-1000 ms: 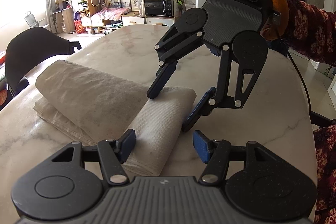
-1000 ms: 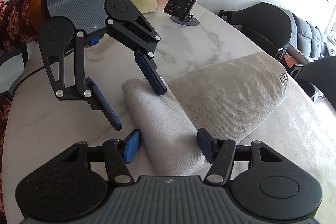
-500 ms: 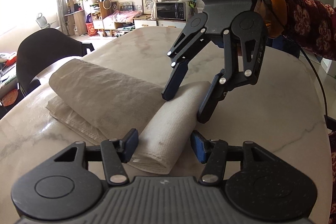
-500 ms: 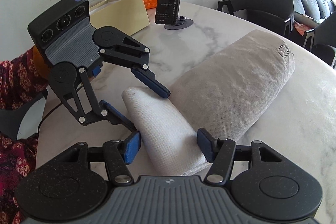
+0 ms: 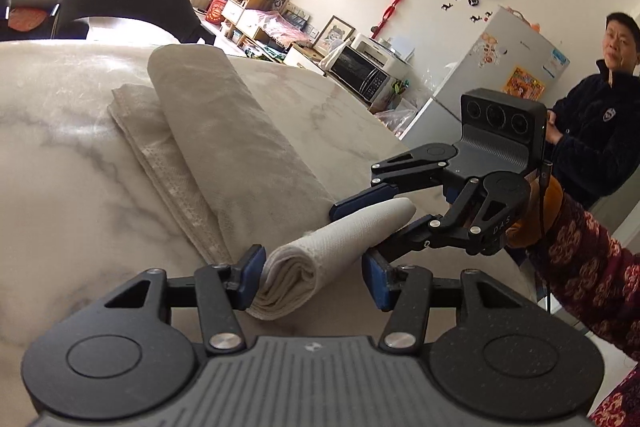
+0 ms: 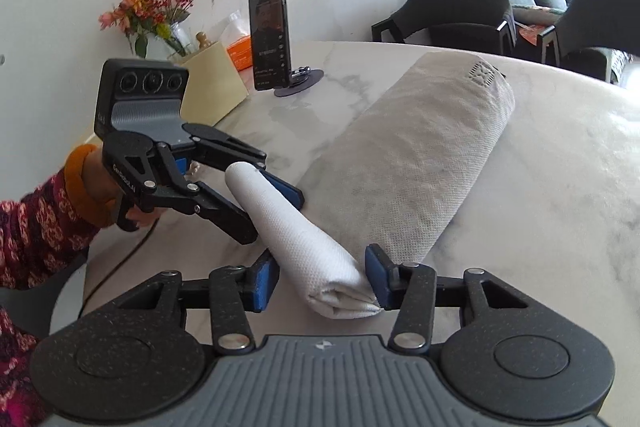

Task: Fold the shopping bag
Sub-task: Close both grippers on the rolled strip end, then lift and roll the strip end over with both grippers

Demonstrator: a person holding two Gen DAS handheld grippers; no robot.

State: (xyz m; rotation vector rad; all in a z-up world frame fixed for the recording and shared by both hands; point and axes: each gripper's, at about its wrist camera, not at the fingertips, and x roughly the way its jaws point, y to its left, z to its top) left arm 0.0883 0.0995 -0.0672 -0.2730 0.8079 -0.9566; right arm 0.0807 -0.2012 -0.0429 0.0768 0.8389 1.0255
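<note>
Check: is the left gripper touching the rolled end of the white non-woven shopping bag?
Touching. In the left wrist view, the closing left gripper has one blue pad against the bag roll; the other stands clear.

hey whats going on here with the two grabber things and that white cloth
A person is folding a white non-woven shopping bag on a marble table with a hand-held gripper in each hand. The near edge is rolled into a narrow band, and the left gripper and right gripper each straddle one end of it. Both sets of fingers are closing on the roll; one pad on each touches it, but neither grip looks tight yet. The rest of the bag lies bunched behind.
</note>
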